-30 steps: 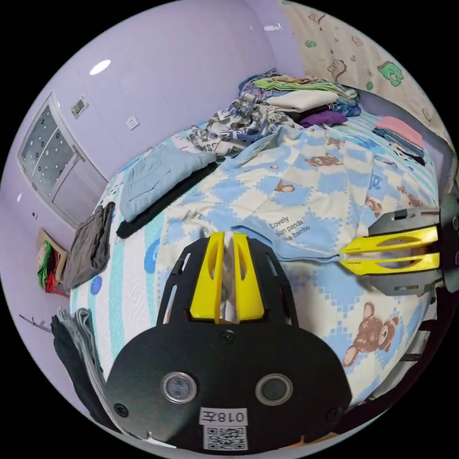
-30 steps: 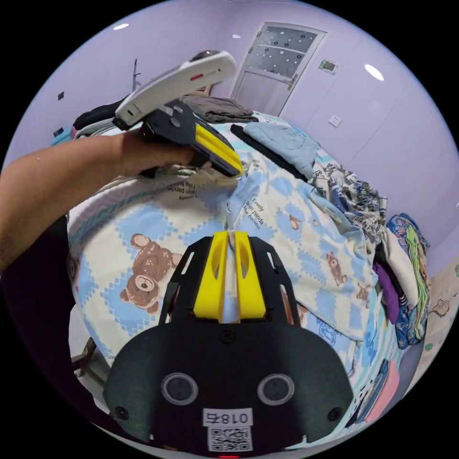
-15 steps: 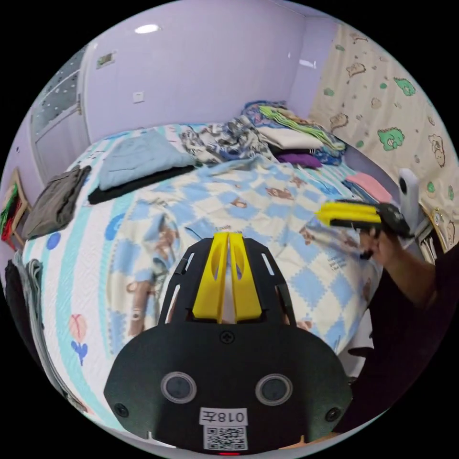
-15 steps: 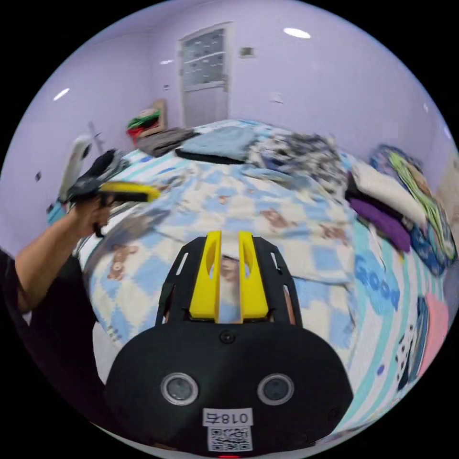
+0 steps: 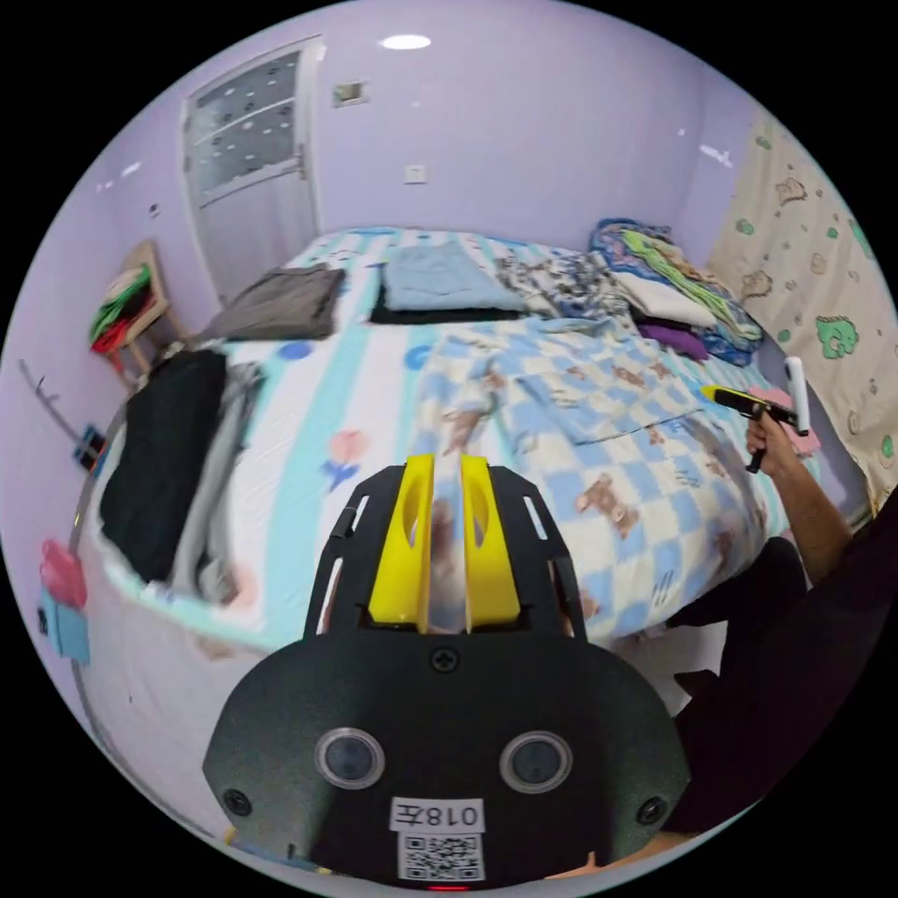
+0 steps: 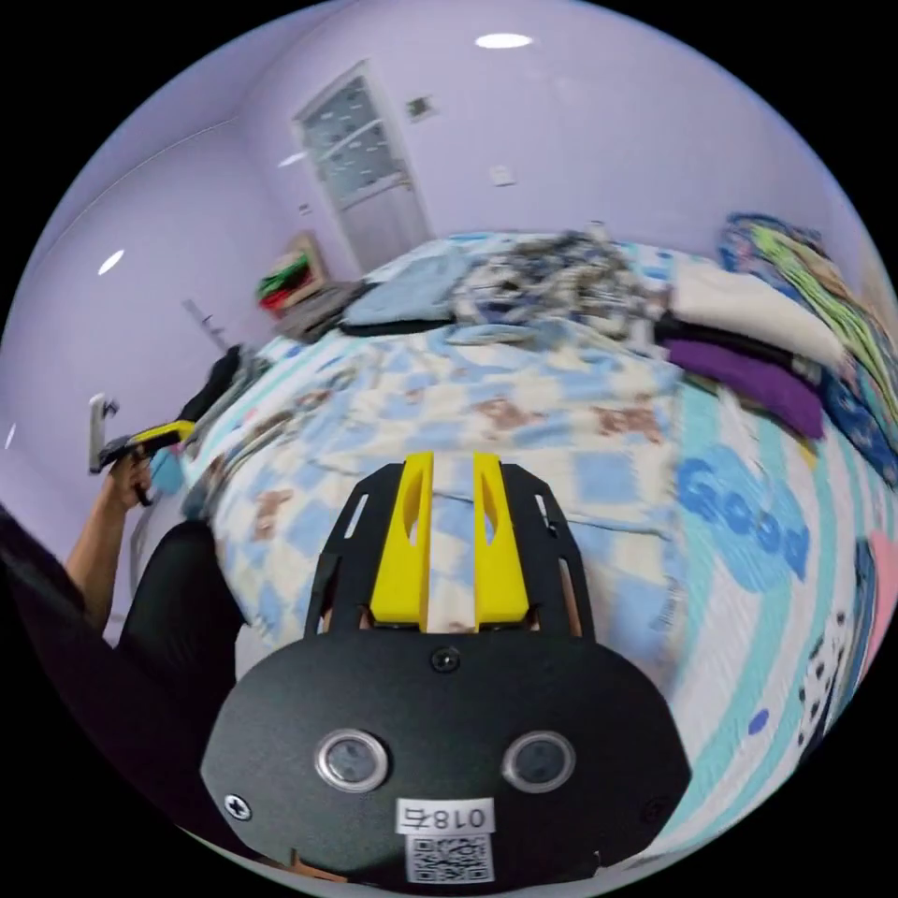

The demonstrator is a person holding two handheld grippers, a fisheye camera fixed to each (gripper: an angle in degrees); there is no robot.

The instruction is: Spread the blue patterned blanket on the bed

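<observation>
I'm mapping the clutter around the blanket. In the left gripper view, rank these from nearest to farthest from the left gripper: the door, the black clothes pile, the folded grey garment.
1. The black clothes pile, at the bed's near left edge, closest to the left gripper.
2. The folded grey garment, farther up the bed on the left.
3. The door, in the far wall beyond the bed.

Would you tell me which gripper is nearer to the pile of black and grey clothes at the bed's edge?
Left. The left gripper holds the blanket beside the pile of black and grey clothes; the right gripper is across the bed, at the blanket's other side.
</observation>
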